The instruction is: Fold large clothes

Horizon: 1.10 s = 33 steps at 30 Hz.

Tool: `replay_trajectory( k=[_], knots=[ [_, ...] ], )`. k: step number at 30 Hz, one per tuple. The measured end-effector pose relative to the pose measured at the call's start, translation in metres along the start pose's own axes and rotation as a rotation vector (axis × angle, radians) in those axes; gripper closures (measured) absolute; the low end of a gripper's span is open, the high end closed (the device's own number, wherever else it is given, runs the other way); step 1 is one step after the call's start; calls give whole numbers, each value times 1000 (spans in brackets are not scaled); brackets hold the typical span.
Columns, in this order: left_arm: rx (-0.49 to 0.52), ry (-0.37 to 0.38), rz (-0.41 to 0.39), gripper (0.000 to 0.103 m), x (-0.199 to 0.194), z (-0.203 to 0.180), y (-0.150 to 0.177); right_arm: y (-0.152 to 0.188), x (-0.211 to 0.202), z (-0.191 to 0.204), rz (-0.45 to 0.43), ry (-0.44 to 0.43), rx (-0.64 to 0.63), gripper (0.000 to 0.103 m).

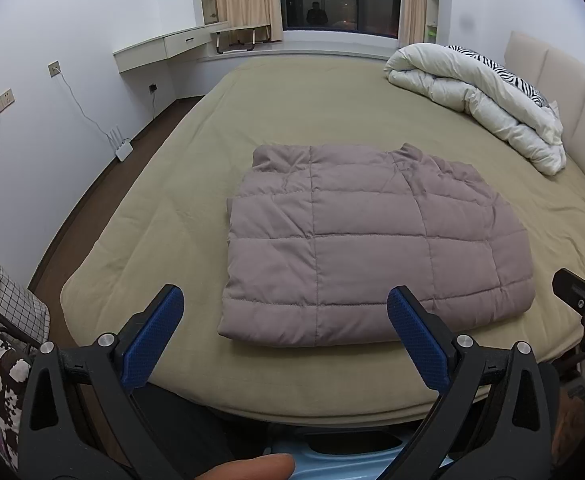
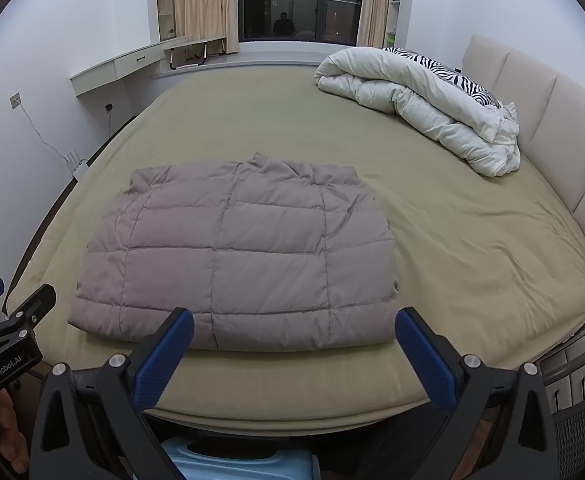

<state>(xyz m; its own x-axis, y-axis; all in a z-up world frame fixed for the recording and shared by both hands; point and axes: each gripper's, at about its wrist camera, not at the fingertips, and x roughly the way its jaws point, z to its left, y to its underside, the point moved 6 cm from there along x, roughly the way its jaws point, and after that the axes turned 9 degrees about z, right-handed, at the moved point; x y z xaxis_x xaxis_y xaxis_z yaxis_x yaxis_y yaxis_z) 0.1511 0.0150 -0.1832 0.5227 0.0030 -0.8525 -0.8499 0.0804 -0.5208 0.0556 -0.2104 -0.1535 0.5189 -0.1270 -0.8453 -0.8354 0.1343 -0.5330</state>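
A mauve quilted puffer garment [image 1: 376, 248] lies folded into a flat rectangle on the olive bed sheet [image 1: 172, 216], near the front edge; it also shows in the right wrist view [image 2: 236, 256]. My left gripper [image 1: 284, 304] is open and empty, held back over the bed's front edge, just short of the garment's near fold. My right gripper [image 2: 294, 326] is open and empty, also just short of that fold. Each gripper shows at the side of the other's view, the right [image 1: 584, 300] and the left [image 2: 12, 320].
A bundled white duvet [image 1: 480, 100] with a zebra-print pillow [image 1: 504, 72] lies at the far right by the beige headboard [image 1: 564, 92]. A white desk [image 1: 164, 46] and router [image 1: 122, 146] stand along the left wall. A checked bag [image 1: 8, 304] sits left of the bed.
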Motion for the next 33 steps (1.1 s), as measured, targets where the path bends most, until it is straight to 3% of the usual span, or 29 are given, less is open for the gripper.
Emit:
replay_trajectory(
  k=[33],
  knots=[
    [7,4,4,0,2,0,1,2,1,0,6,-2,-3,0]
  ],
)
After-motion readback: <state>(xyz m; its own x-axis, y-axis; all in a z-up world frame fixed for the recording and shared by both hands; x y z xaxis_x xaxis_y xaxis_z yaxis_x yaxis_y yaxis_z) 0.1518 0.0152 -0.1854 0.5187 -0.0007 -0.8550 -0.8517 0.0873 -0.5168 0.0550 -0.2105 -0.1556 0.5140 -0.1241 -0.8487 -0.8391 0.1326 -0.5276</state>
